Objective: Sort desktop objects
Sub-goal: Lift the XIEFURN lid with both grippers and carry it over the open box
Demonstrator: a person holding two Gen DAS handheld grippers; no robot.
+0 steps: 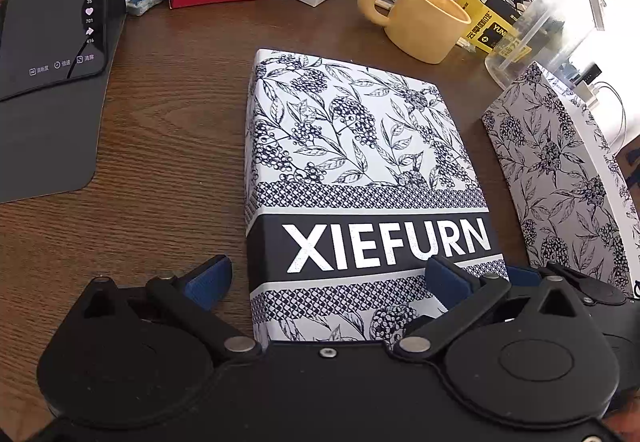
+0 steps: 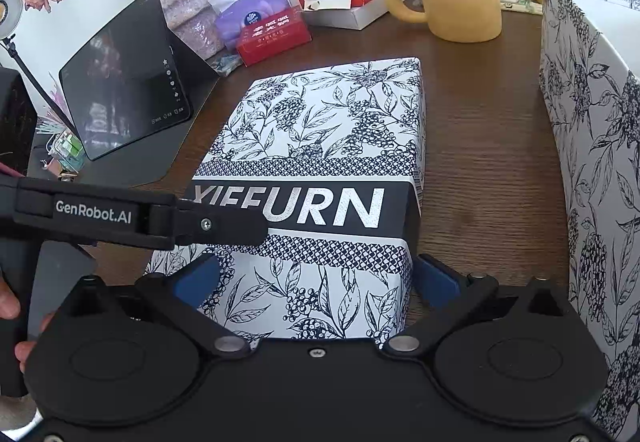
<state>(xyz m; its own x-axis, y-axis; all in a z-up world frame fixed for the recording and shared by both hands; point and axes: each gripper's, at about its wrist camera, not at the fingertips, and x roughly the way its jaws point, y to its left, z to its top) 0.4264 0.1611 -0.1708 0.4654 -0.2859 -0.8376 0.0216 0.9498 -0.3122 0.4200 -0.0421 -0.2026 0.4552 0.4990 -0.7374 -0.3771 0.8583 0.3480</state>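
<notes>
XIEFURN floral-print cardboard box (image 2: 316,177) mid-frame: our right gripper (image 2: 316,282) straddles it wide open, left gripper (image 1: 328,278) gapes empty; clutter unsorted upper frame.

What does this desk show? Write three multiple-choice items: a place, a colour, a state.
1. Where is the yellow mug relative to the XIEFURN box?
A. On top of it
B. Beyond it, nearer the wall
C. Inside it

2. What colour are the pads on the right gripper?
A. Red
B. Green
C. Blue

3. How does the right gripper stand?
A. Open, fingers either side of the box's near end
B. Shut on the mug
C. Shut on nothing

Key: 1 B, the mug stands on the wood past the box's far edge. 2 C, both pads show blue. 3 A, the fingers are spread wide and flank the box.
</notes>
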